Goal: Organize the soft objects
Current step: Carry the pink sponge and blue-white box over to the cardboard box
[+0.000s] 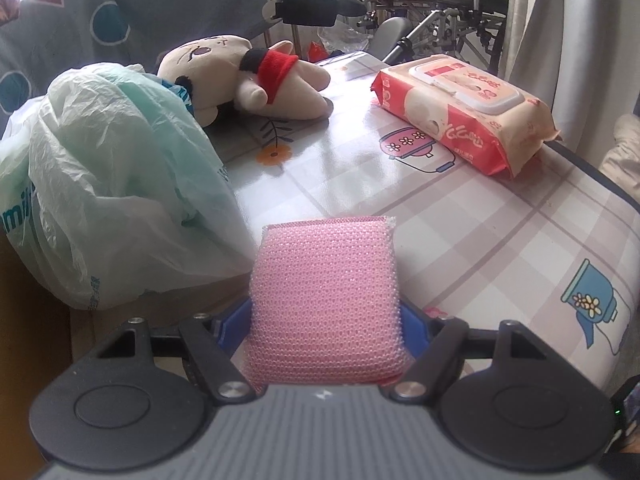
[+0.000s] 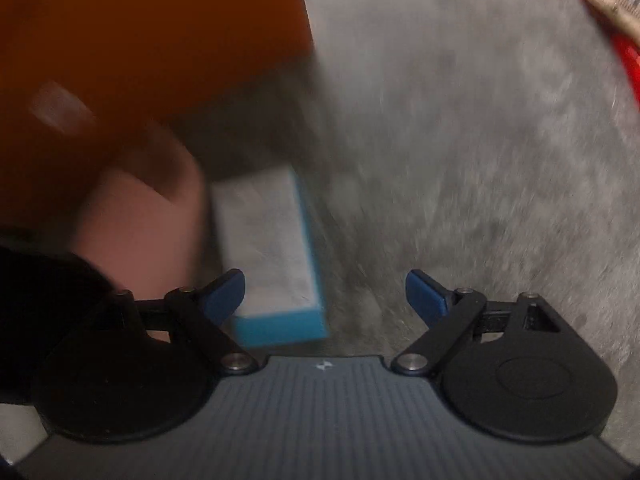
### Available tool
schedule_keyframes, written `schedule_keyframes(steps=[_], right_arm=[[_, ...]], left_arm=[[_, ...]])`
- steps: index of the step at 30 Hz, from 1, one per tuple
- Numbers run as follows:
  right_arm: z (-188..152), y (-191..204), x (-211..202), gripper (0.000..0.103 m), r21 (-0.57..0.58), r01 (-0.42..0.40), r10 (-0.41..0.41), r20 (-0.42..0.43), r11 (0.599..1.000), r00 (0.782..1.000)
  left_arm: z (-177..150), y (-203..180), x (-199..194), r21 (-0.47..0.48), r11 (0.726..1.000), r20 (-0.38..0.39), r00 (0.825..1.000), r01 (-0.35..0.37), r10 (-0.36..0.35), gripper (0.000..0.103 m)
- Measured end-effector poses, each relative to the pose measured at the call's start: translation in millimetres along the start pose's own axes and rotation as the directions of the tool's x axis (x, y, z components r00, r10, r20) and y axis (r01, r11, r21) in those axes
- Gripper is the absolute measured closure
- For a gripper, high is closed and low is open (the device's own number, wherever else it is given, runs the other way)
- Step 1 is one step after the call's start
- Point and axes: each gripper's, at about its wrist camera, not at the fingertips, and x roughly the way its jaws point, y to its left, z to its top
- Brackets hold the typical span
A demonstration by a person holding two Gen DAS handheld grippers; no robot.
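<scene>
Checked pastel oilcloth (image 1: 500, 240) covers the table, where a cream plush doll with a red scarf (image 1: 248, 76), a crumpled white plastic bag (image 1: 112, 184) and a red-and-cream pack of wet wipes (image 1: 464, 116) lie ungathered. Only one item is in hand: the left gripper (image 1: 325, 316) clamps a pink mesh scouring sponge (image 1: 324, 300) above the near edge. Most sorting seems left. The right gripper (image 2: 325, 294) hangs spread and empty over grey floor, a blue-edged white block (image 2: 272, 256) near its left finger (very blurred).

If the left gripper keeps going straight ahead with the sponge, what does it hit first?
Probably nothing soon: the left gripper holds the pink sponge over bare tablecloth. The plastic bag lies close on its left, depth uncertain.
</scene>
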Motion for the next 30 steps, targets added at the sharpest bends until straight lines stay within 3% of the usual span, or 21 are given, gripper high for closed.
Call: schedule_keyframes(steps=[5, 10, 13, 16, 17, 18, 23, 26, 30], right_arm=[[-5.3, 14.1, 35.4, 0.013, -0.035, -0.027, 0.028, 0.036, 0.999, 0.999], [2.8, 30.8, 58.7, 0.005, -0.051, -0.076, 0.076, 0.001, 0.996, 0.997], [2.7, 44.9, 72.0, 0.006, -0.1, -0.024, 0.021, -0.031, 0.995, 0.999], [2.2, 53.4, 74.5, 0.012, -0.103, 0.036, -0.037, -0.005, 0.994, 0.999], [2.3, 54.1, 71.8, 0.029, -0.097, 0.042, -0.041, 0.011, 0.994, 0.999], [2.6, 53.6, 65.6, 0.032, -0.086, 0.045, -0.041, 0.043, 0.995, 0.998], [3.6, 42.5, 57.1, 0.032, -0.04, 0.157, -0.155, 0.05, 0.987, 0.987], [3.2, 26.8, 30.3, 0.032, 0.061, 0.138, -0.144, 0.095, 0.989, 0.985], [3.6, 8.7, -43.9, 0.032, 0.165, 0.024, -0.062, 0.23, 0.986, 0.971]], left_arm=[[0.4, -4.8, 1.1, 0.021, 1.0, 0.003, 1.0, -0.001, 0.001, 0.025], [0.5, -8.3, 2.6, 0.035, 0.999, 0.014, 1.0, -0.001, 0.0, 0.025], [0.5, -8.9, 2.6, 0.03, 1.0, 0.016, 1.0, 0.002, -0.002, 0.025], [0.7, -6.2, 1.3, 0.006, 1.0, 0.017, 1.0, 0.025, -0.025, 0.024], [0.4, -5.3, 1.3, 0.002, 1.0, 0.018, 0.999, 0.028, -0.028, 0.024], [0.0, -4.8, 1.3, 0.002, 1.0, 0.02, 0.999, 0.03, -0.03, 0.024], [-0.8, -4.5, 0.0, -0.001, 0.999, 0.026, 0.999, 0.039, -0.039, 0.024], [-2.7, -2.4, -3.0, -0.015, 0.998, 0.029, 0.998, 0.055, -0.054, 0.025], [-7.3, 0.5, -10.4, -0.036, 0.997, 0.038, 0.997, 0.071, -0.07, 0.026]])
